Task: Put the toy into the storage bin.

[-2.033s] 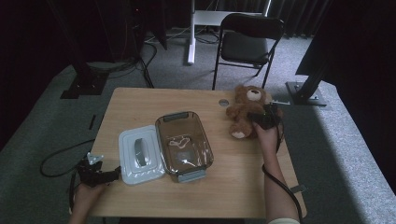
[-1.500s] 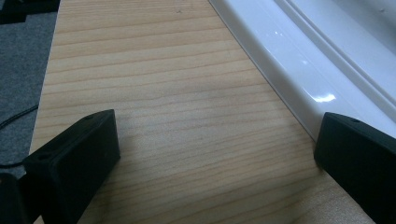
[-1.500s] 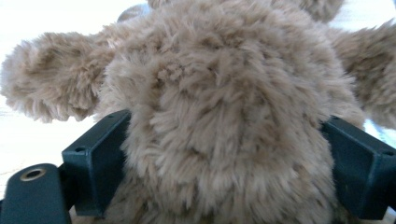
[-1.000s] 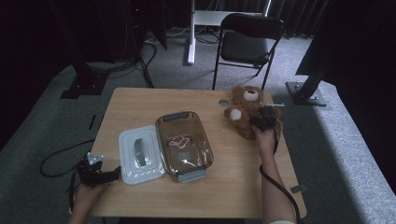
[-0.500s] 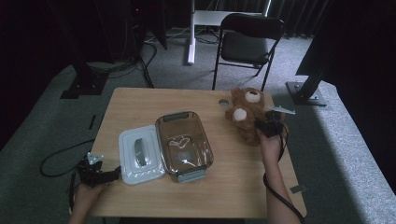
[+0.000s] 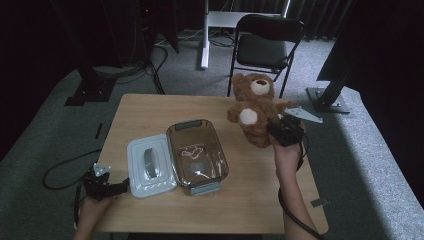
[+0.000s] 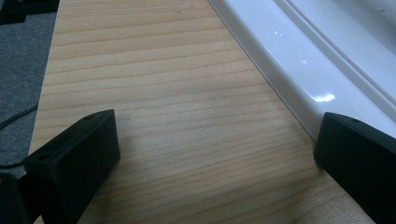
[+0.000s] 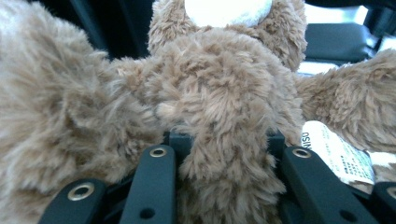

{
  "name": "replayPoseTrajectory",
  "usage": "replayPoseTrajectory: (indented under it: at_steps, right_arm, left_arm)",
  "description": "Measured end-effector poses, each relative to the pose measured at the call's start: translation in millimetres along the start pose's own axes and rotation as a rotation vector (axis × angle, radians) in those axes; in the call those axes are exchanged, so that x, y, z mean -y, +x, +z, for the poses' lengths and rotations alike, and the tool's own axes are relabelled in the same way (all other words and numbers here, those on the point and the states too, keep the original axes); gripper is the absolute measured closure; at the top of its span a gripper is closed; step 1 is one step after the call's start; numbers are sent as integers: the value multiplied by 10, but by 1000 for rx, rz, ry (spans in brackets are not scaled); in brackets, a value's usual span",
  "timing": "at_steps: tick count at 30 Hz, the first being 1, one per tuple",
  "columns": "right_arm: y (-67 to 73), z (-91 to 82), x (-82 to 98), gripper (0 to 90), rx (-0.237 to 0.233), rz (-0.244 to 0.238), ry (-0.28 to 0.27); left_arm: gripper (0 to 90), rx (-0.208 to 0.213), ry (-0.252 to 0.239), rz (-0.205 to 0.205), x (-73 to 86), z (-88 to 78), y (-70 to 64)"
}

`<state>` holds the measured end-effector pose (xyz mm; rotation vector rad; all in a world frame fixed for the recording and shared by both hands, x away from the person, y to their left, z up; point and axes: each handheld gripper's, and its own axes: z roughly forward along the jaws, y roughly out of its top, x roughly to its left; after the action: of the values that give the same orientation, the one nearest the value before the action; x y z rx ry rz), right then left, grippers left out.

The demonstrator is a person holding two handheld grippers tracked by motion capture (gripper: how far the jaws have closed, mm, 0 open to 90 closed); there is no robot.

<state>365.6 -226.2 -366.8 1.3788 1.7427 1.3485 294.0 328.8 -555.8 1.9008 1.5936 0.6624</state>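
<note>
While right gripper clamps teddy w/ container & lid nearby, left gripper gapes.

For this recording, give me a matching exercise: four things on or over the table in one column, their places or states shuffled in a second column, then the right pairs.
Things:
1. teddy bear
2. white lid
3. clear container
4. left hand-held gripper

States:
A. lying flat on the table, left of the container
B. open, jaws on either side of bare wood beside the lid's edge
C. clamped in the right hand-held gripper, lifted off the table
D. uncovered, standing mid-table

Pairs: 1-C, 2-A, 3-D, 4-B
</note>
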Motion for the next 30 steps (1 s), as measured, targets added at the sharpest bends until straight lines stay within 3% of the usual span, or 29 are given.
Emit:
replayPoseTrajectory:
  at_steps: [9, 11, 12, 15, 21, 24, 27, 30]
  right_arm:
    - [675, -202, -132, 680, -177, -60, -74]
    - [826, -214, -104, 679, -209, -82, -71]
    - [826, -214, -104, 679, -209, -82, -71]
    - [1089, -158, 26, 679, -275, -107, -44]
    - [1272, 68, 253, 679, -325, -123, 17]
    - [1301, 219, 413, 678, -347, -141, 90]
    - [1310, 337, 633, 678, -340, -165, 167]
    - [1315, 331, 769, 671, -316, -187, 177]
  left_arm:
    - [8, 0, 0, -1, 0, 0, -1]
    - [8, 1, 0, -1, 0, 0, -1]
    - [8, 1, 0, -1, 0, 0, -1]
    - [8, 0, -1, -2, 1, 0, -1]
    - [8, 0, 0, 0, 0, 0, 0]
    - [8, 0, 0, 0, 0, 0, 0]
    - [8, 0, -1, -2, 1, 1, -1]
    - [8, 0, 0, 1, 0, 0, 0]
